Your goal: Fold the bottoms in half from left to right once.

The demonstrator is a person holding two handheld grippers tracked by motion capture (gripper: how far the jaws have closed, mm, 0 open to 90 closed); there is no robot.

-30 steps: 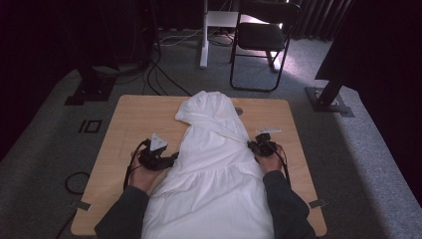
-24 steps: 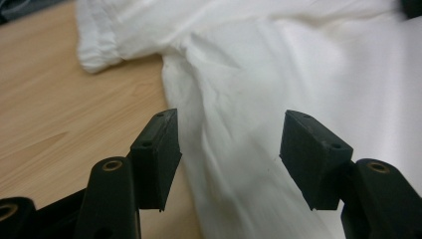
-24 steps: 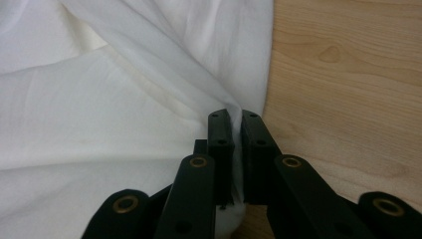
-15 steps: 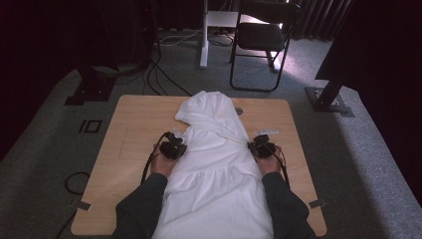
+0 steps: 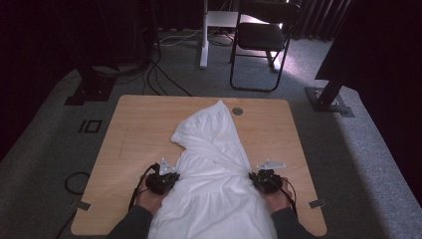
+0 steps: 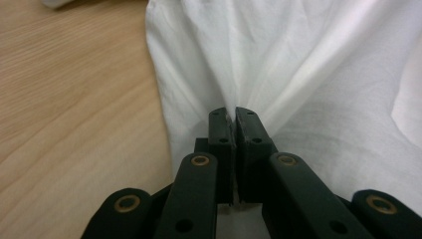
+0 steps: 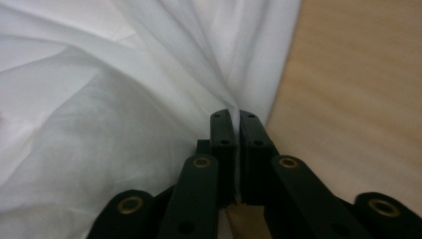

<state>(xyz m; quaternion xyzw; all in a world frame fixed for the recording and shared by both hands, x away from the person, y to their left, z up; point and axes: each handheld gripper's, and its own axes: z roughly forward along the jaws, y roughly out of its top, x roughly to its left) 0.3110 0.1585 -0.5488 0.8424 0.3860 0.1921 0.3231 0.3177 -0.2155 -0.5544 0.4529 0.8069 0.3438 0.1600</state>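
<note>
white garment [image 5: 214, 169] lay stretched along the wooden table [image 5: 134, 129] between the two grippers, its far end bunched beyond them. left gripper [image 6: 234, 113] had just closed and pinched the cloth's edge on its side, while right gripper [image 7: 236, 115] was clamped on the opposite edge. that matched pinch probably served to pull the fabric taut for spreading or folding.

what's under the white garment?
The white garment lies on the wooden table, bare wood showing around it. Both tongs, left and right, are shut on its side edges. Anything beneath the cloth is covered.
</note>
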